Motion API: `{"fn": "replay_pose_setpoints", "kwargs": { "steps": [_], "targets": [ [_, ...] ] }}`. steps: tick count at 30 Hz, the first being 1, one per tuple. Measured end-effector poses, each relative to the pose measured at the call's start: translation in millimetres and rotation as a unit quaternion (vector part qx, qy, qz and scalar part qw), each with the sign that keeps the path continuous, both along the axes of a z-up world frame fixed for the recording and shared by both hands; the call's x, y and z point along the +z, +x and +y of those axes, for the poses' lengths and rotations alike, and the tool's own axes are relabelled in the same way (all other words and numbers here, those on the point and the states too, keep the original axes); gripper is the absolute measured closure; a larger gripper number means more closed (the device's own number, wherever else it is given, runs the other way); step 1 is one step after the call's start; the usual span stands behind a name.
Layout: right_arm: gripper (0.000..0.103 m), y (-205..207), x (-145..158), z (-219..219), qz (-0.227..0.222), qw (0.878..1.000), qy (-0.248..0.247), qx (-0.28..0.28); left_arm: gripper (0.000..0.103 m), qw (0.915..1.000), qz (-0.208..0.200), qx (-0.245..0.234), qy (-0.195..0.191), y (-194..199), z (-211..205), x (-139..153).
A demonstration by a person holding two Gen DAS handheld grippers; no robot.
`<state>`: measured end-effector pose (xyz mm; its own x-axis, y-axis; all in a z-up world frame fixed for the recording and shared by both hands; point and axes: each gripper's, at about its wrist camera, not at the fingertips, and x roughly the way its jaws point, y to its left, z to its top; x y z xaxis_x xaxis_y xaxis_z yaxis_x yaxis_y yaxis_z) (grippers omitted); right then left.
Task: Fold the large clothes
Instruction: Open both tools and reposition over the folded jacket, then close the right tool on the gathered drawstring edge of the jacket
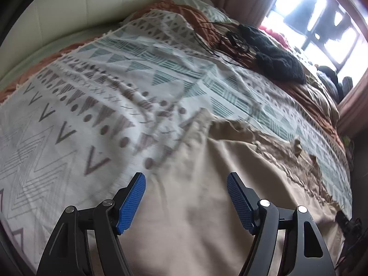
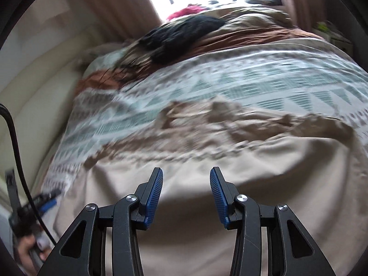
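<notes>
A large beige garment [image 1: 218, 172] lies spread on the bed, its far edge rumpled and frayed-looking against the patterned bedspread [image 1: 92, 96]. In the left wrist view my left gripper [image 1: 186, 179] hovers over the garment's near part, jaws wide open, nothing between the blue pads [image 1: 133, 204]. In the right wrist view the same beige garment [image 2: 207, 151] fills the foreground, and my right gripper [image 2: 186, 172] stands above it, open with a moderate gap and nothing held. The other gripper [image 2: 34, 207], in a hand, shows blurred at the lower left of that view.
A dark knitted garment [image 1: 276, 55] and rust-coloured bedding [image 1: 191, 16] lie at the far side of the bed, near a bright window [image 1: 322, 16]. A cream wall [image 2: 34, 96] runs along one side. A black cable [image 2: 18, 151] hangs at the left.
</notes>
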<state>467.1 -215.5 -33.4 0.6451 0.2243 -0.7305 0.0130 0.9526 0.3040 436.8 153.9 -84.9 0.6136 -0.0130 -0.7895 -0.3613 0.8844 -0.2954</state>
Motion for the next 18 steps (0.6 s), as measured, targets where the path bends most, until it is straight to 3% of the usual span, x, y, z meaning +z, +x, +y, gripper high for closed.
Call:
{"fn": "replay_pose_setpoints", "kwargs": {
  "steps": [7,12,18],
  "targets": [
    [0.06,15.9,-15.2,43.7,0.034,0.998,0.013,0.043,0.029,0.9994,0.007,0.03,-0.018,-14.1,48.8,-5.5],
    [0.06,37.1,-33.1,90.4,0.071,0.995,-0.011,0.07,0.029,0.9988,0.012,0.032,-0.035,-17.0,62.1,-10.2],
    [0.06,64.2,-51.8,92.7,0.113,0.991,-0.076,0.016,0.029,0.9983,0.015,0.025,-0.05,-18.1,64.5,-12.1]
  ]
}}
